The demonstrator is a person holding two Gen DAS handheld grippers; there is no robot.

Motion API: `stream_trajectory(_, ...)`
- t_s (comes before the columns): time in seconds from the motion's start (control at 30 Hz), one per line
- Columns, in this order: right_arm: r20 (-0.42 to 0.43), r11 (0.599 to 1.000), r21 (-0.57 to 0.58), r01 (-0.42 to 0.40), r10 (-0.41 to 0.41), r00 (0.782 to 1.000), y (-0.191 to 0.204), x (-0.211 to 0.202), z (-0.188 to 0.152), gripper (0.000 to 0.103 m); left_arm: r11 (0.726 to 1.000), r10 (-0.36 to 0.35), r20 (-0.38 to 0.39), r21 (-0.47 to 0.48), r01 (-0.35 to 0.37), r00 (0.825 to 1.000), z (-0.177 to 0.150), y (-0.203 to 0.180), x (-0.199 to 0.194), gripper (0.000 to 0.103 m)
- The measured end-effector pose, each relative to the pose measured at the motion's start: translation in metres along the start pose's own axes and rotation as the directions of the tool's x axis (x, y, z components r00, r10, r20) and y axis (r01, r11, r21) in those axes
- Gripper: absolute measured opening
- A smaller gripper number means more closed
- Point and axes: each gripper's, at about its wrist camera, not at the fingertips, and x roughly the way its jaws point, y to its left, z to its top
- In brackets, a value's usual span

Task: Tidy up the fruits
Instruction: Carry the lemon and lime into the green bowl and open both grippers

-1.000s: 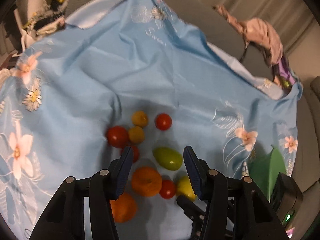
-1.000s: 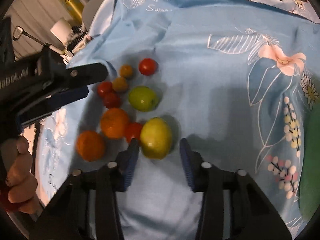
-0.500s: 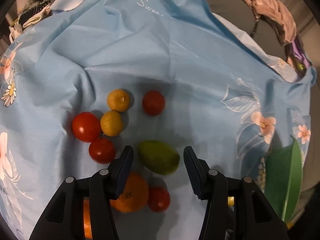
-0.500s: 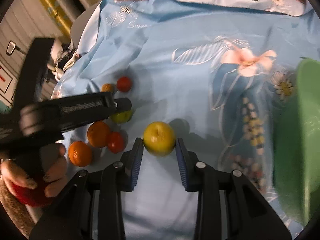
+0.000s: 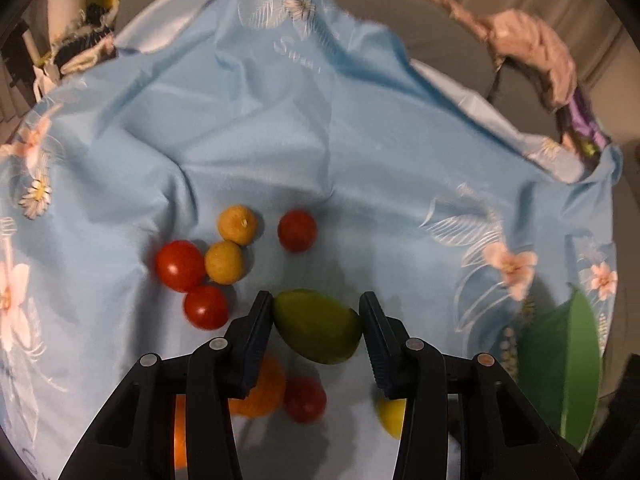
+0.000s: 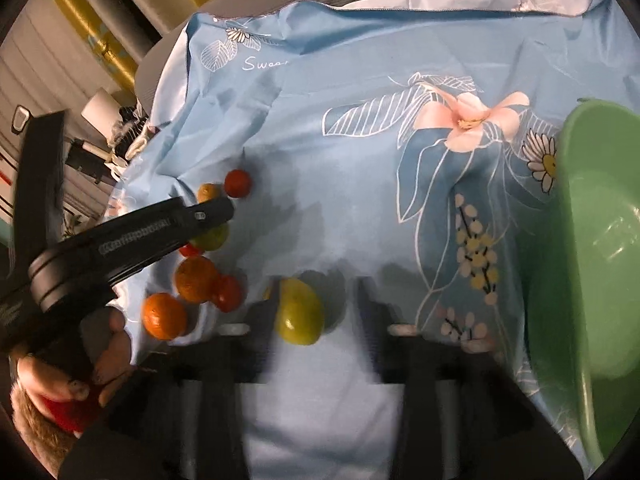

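My left gripper (image 5: 316, 320) is shut on a green mango (image 5: 318, 326) held between both pads, just above the blue flowered cloth (image 5: 280, 128). Red tomatoes (image 5: 180, 266), small yellow fruits (image 5: 224, 262) and oranges (image 5: 258, 392) lie around it. My right gripper (image 6: 314, 308) is blurred; its jaws stand wide apart around a yellow-green fruit (image 6: 300, 312) without gripping it. A green bowl (image 6: 576, 280) stands at the right in the right wrist view. The left gripper's body (image 6: 132, 236) crosses the right wrist view.
The cloth is wrinkled and drapes over a round table. Clothes (image 5: 532, 48) hang at the back right. A hand (image 6: 56, 380) holds the left tool. Clutter (image 5: 72, 48) sits beyond the table's far left edge.
My left gripper has closed onto the green mango. My right gripper's jaws, which had narrowed on the yellow-green fruit, have opened wide. The green bowl has come further into the right wrist view.
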Motion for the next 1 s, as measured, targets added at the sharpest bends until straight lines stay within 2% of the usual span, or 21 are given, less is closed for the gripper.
stream_trajectory(0.1, 0.017, 0.999, -0.006, -0.046, 0.046, 0.999, 0.004, -0.006, -0.004, 0.070, 0.999, -0.029, 0.048, -0.014, 0.029, 0.998, -0.006, 0.005, -0.024, 0.044)
stream_trajectory(0.2, -0.015, 0.996, -0.075, -0.039, 0.038, 0.999, 0.016, 0.003, -0.010, 0.066, 0.999, -0.039, 0.069, -0.019, 0.040, 0.997, -0.010, 0.010, -0.039, 0.044)
stream_trajectory(0.3, -0.056, 0.994, -0.107, 0.013, -0.019, 0.998, 0.024, 0.020, -0.014, 0.051, 0.998, -0.047, 0.089, -0.025, 0.049, 0.995, -0.011, 0.004, -0.047, 0.044)
stream_trajectory(0.43, -0.095, 0.990, -0.130, -0.048, 0.036, 0.995, 0.035, 0.034, -0.017, 0.036, 0.998, -0.054, 0.113, -0.019, 0.057, 0.992, -0.014, 0.003, -0.056, 0.044)
stream_trajectory(0.5, -0.110, 0.985, -0.171, -0.038, 0.019, 0.994, 0.045, 0.040, -0.022, 0.034, 0.998, -0.065, 0.111, -0.016, 0.067, 0.992, -0.015, 0.004, -0.059, 0.044)
stream_trajectory(0.57, -0.090, 0.979, -0.202, -0.009, -0.010, 0.996, 0.052, 0.040, -0.027, 0.034, 0.997, -0.076, 0.115, -0.017, 0.079, 0.990, -0.015, 0.004, -0.062, 0.044)
stream_trajectory(0.67, -0.078, 0.979, -0.204, 0.016, -0.033, 0.996, 0.049, 0.037, -0.026, 0.034, 0.994, -0.102, 0.125, -0.011, 0.104, 0.987, -0.017, 0.002, -0.068, 0.044)
stream_trajectory(0.77, -0.013, 0.980, -0.190, 0.064, -0.068, 0.998, 0.041, 0.017, -0.019, 0.034, 0.994, -0.113, 0.145, 0.015, 0.112, 0.983, -0.019, -0.007, -0.076, 0.044)
stream_trajectory(0.87, 0.078, 0.993, -0.118, 0.031, -0.022, 0.997, 0.021, -0.022, -0.010, 0.034, 0.993, -0.107, 0.185, 0.062, 0.097, 0.977, -0.022, -0.023, -0.089, 0.044)
stream_trajectory(1.0, 0.234, 0.994, -0.030, 0.103, -0.093, 0.968, -0.007, -0.076, -0.004, 0.034, 0.983, -0.151, 0.219, 0.136, 0.123, 0.964, -0.028, -0.048, -0.102, 0.044)
